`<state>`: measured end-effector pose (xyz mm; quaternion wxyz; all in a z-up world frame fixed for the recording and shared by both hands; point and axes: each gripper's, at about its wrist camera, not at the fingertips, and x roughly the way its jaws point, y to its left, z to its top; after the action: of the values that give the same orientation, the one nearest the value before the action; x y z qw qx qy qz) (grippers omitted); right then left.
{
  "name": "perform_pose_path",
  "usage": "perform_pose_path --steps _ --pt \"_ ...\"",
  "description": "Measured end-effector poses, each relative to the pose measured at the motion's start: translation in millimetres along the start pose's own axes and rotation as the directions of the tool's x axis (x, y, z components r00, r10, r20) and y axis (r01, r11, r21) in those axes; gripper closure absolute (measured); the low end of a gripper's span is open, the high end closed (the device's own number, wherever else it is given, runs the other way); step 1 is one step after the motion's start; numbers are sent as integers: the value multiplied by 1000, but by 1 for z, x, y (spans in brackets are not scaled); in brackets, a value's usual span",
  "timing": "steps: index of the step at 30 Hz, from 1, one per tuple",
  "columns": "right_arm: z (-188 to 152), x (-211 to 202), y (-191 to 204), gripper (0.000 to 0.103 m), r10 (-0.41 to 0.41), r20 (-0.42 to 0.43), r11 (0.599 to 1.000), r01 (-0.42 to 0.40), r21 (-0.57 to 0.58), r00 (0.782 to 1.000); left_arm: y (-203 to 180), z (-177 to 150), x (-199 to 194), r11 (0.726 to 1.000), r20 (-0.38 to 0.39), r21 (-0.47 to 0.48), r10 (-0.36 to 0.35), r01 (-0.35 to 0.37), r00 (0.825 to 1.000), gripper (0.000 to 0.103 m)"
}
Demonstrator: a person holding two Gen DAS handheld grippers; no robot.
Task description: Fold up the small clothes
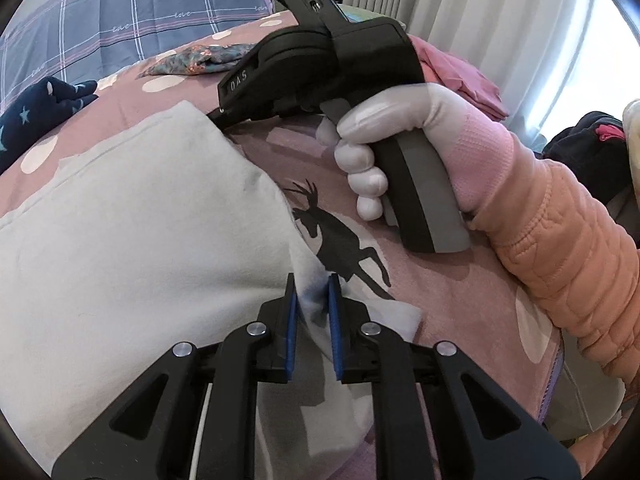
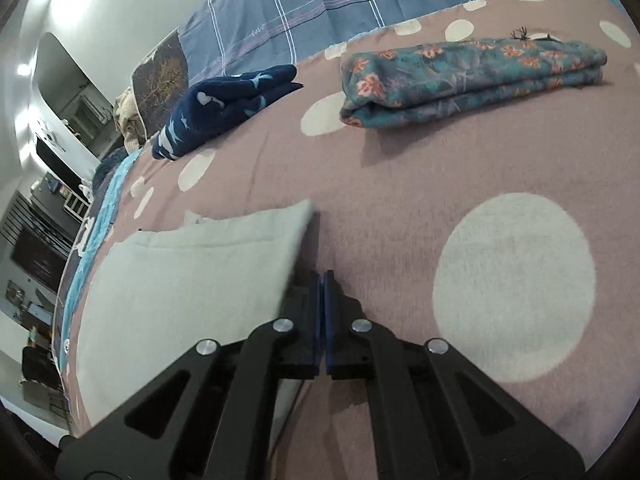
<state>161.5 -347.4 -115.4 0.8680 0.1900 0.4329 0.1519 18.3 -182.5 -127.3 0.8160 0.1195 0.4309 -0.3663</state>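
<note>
A light grey garment [image 1: 132, 220] lies spread on the pink dotted blanket [image 1: 440, 280]. My left gripper [image 1: 313, 284] has its blue pads a little apart with the garment's white edge between them. In the left wrist view the right gripper's fingertips [image 1: 218, 114] touch the garment's far corner, held by a gloved hand [image 1: 372, 148]. In the right wrist view my right gripper [image 2: 322, 276] has its pads together beside the grey garment's edge [image 2: 192, 280]; I cannot see cloth pinched between them.
A folded floral teal cloth [image 2: 472, 80] and a navy star-print cloth [image 2: 224, 104] lie farther up the blanket [image 2: 400, 184]. A blue plaid duvet [image 2: 360, 4] is behind them. Pink clothes [image 1: 460, 76] and dark clothes [image 1: 588, 152] lie at the right in the left wrist view.
</note>
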Motion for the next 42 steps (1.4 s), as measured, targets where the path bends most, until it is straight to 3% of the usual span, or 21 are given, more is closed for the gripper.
perform_pose_path --steps 4,6,8,10,16,21,24,28,29,31,34,37,39,42 --pt "1 -7 3 103 -3 41 1000 4 -18 999 6 -1 -1 999 8 -24 -39 39 999 91" --pt "-1 -21 -2 103 -43 68 999 43 7 997 9 -1 -2 998 17 -37 -57 58 998 91" --pt "-9 -41 -9 103 14 67 999 -17 51 998 14 -2 -2 994 25 -64 -84 86 996 91" --pt "-24 -63 -10 102 84 61 995 -87 46 995 21 -2 -2 987 32 -99 -121 123 992 91" --pt "-98 -106 7 99 140 -21 989 -141 -52 990 41 -4 -3 953 68 -208 -212 222 975 91" --pt "-128 -103 25 94 143 -71 985 -149 -84 987 40 2 -21 964 98 -182 -178 193 979 89" --pt "-127 -92 31 87 145 -93 984 -154 -94 985 44 3 -26 973 94 -175 -136 151 986 88" --pt "-123 -80 39 73 133 -115 979 -149 -137 984 55 -6 -10 964 58 -222 -134 144 989 88" --pt "-123 -77 42 74 131 -116 978 -147 -145 985 56 -8 -11 962 65 -228 -138 149 988 88" --pt "-127 -77 46 96 136 -136 976 -156 -152 981 57 -10 -15 958 76 -233 -152 166 985 88" --pt "-137 -93 41 103 131 -112 982 -144 -119 985 58 -12 -16 959 79 -226 -155 170 985 86" --pt "-153 -107 23 103 81 -120 993 -91 -78 989 53 -12 -17 961 86 -205 -174 188 981 75" --pt "-158 -117 15 103 114 -107 992 -119 -41 988 49 -12 -17 965 87 -182 -173 187 981 71" --pt "-158 -128 20 92 165 -74 984 -169 -51 983 45 -13 -18 972 87 -159 -158 171 984 70"
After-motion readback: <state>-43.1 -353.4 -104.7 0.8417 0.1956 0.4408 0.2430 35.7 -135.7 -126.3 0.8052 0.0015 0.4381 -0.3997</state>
